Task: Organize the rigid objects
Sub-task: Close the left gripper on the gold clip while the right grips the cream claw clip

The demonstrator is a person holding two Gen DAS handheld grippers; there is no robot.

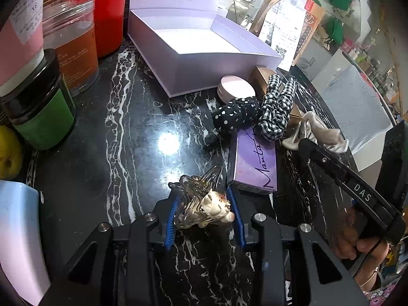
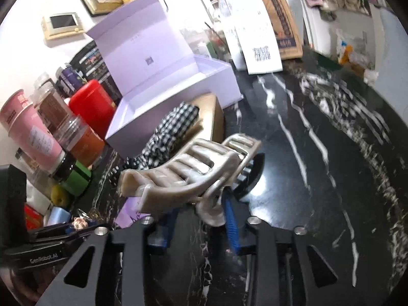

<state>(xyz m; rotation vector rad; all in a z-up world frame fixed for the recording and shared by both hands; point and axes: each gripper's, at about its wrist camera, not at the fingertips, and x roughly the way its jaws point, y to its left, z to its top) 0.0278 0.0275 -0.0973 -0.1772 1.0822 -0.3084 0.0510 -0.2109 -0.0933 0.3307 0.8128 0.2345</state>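
My left gripper (image 1: 204, 211) is shut on a clear amber hair claw with a cream figurine (image 1: 204, 204), held over the black marble counter (image 1: 114, 132). My right gripper (image 2: 201, 211) is shut on a large pearly grey hair claw (image 2: 188, 168), lifted above the counter; it also shows in the left wrist view (image 1: 316, 132). An open lilac box (image 1: 193, 51) stands empty at the back, also seen in the right wrist view (image 2: 163, 86). A polka-dot scrunchie (image 1: 234, 114), a checked scrunchie (image 1: 278, 107), a purple palette (image 1: 255, 163) and a pink compact (image 1: 236, 90) lie nearby.
Jars and cups crowd the left: a green-labelled jar (image 1: 43, 109), an amber clear canister (image 1: 74, 46), a red tin (image 1: 107, 12), a pink cup (image 1: 17, 33). A paper bag with a receipt (image 1: 288, 25) stands behind the box. A brown box (image 2: 209, 117) lies under the checked scrunchie.
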